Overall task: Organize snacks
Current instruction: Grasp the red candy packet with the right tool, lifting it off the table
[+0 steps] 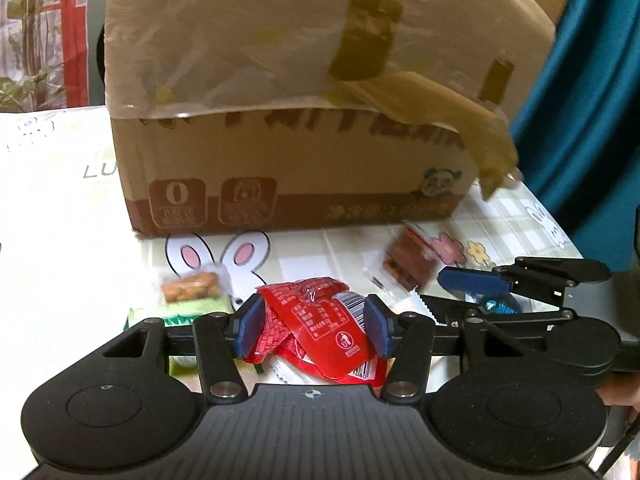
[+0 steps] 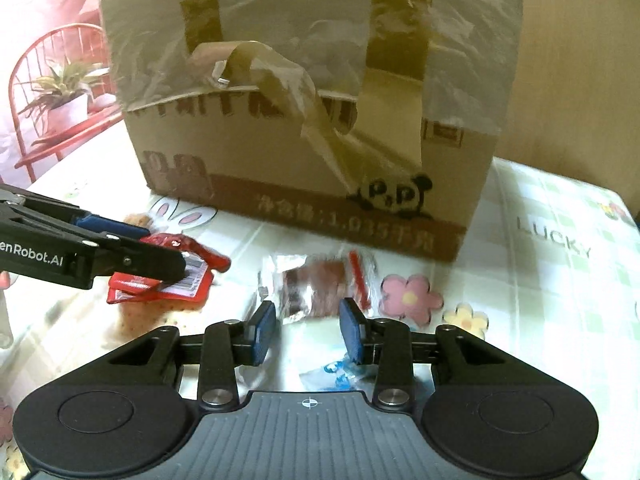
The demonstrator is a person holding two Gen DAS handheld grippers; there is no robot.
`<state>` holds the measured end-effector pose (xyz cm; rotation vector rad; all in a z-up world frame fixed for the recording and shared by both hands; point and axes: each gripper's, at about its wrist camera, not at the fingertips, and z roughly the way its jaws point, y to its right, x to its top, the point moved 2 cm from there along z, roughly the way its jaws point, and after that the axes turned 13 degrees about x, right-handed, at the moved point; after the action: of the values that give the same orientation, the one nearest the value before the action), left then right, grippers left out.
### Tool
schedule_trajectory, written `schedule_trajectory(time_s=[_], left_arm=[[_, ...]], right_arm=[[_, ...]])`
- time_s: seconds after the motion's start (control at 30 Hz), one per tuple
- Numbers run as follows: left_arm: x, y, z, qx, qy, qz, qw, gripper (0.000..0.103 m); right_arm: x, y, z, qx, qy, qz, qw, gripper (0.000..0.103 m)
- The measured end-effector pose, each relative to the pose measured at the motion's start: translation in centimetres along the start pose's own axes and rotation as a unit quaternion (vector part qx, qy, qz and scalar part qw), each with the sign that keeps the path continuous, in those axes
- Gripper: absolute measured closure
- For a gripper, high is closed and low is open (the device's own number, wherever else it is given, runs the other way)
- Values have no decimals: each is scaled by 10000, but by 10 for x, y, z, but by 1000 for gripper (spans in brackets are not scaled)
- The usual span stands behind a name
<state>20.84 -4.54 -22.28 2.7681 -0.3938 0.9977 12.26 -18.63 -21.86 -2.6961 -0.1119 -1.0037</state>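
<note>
In the left wrist view my left gripper is shut on a bunch of red snack packets, which buckle upward between its blue pads. The right wrist view shows the same left gripper from the side, the red packets sticking out of it. My right gripper is open just short of a clear packet with a brown snack. A blue-and-white packet lies under it near the right pad. From the left wrist view, the right gripper is beside the brown snack.
A big cardboard box with loose plastic film and tape strips stands close behind the snacks. A biscuit packet and a green packet lie at the left. The tablecloth has bunny and flower prints. A red chair is beyond the table.
</note>
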Motion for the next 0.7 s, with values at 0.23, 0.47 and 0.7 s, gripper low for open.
schedule_trajectory(time_s=[0.23, 0.47, 0.7], left_arm=[[-15, 9, -8, -76, -30, 12, 10000, 46], [-27, 8, -23, -169, 29, -211, 9996, 45], [-29, -24, -60, -5, 455, -844, 9954, 45]], right_arm=[[-6, -1, -12, 39, 2, 117, 9999, 68], [-11, 0, -21, 86, -12, 239, 9997, 69], [7, -12, -44, 408, 475, 326, 9975, 60]])
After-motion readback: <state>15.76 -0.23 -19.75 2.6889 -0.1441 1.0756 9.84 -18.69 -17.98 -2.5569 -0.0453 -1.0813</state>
